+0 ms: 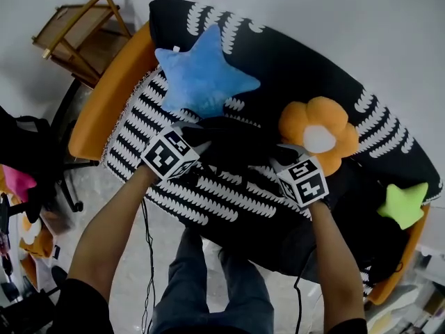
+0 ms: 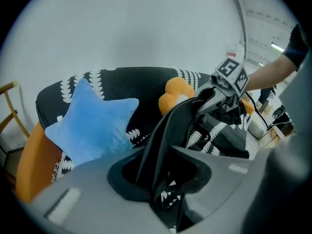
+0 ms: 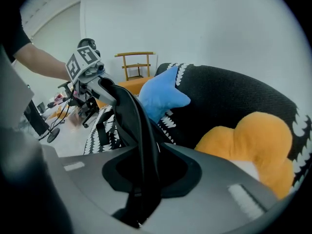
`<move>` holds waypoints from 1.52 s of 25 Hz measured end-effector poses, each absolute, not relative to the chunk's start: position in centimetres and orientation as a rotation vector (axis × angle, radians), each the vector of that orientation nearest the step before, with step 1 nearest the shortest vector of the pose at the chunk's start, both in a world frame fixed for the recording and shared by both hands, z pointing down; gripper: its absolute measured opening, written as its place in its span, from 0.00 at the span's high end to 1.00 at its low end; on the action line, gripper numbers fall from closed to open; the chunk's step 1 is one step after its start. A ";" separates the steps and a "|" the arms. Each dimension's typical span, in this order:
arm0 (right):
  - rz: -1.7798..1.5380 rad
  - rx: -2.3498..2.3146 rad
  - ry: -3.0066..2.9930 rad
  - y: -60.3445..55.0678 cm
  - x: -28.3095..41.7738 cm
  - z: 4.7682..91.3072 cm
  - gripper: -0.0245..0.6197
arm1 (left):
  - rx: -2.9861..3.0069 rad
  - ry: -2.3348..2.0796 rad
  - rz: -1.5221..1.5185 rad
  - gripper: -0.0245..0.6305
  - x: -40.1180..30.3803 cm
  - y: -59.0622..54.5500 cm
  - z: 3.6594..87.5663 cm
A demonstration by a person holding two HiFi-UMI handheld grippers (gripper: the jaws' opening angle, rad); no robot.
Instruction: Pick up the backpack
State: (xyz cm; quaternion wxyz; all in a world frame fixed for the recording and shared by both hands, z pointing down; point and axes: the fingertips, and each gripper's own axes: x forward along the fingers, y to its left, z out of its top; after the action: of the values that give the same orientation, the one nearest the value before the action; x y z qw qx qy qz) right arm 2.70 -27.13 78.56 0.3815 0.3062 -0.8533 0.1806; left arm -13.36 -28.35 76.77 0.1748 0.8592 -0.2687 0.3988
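The backpack (image 1: pixel 221 186) is black with a white tooth pattern and hangs between my two grippers, in front of the sofa. Its black strap (image 2: pixel 165 135) runs up through the left gripper (image 2: pixel 163 182), which is shut on it. The right gripper (image 3: pixel 141 179) is shut on the strap (image 3: pixel 136 126) as well. In the head view the left gripper (image 1: pixel 200 143) and the right gripper (image 1: pixel 277 156) hold the dark top of the backpack from either side. Each gripper view shows the other gripper across the strap. The lower part of the bag is hidden behind my arms.
The sofa (image 1: pixel 327 68) is black with white marks and orange sides. On it lie a blue star cushion (image 1: pixel 201 75), an orange flower cushion (image 1: pixel 320 132) and a green star cushion (image 1: pixel 405 204). A wooden chair (image 1: pixel 83 33) stands at the far left, a dark office chair (image 1: pixel 31 158) nearer.
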 end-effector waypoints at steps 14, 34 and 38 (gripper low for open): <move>0.416 0.797 -2.183 -27.4 3.6 72.5 0.88 | 2.446 -0.784 1.158 0.87 -12.0 -29.0 70.7; 0.295 1.048 -2.207 -29.3 9.1 51.5 0.89 | 2.673 -0.749 1.043 0.88 -6.2 -32.6 50.3; 0.289 1.181 -2.183 -29.2 11.4 47.6 0.89 | 2.750 -0.714 1.028 0.88 -3.8 -33.5 46.2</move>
State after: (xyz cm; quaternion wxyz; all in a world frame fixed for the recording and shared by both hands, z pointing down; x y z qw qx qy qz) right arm 11.38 -29.20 47.58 0.3160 0.4486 -0.8288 0.1097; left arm -3.76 -33.47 46.24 0.0598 0.9086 -0.2360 0.3395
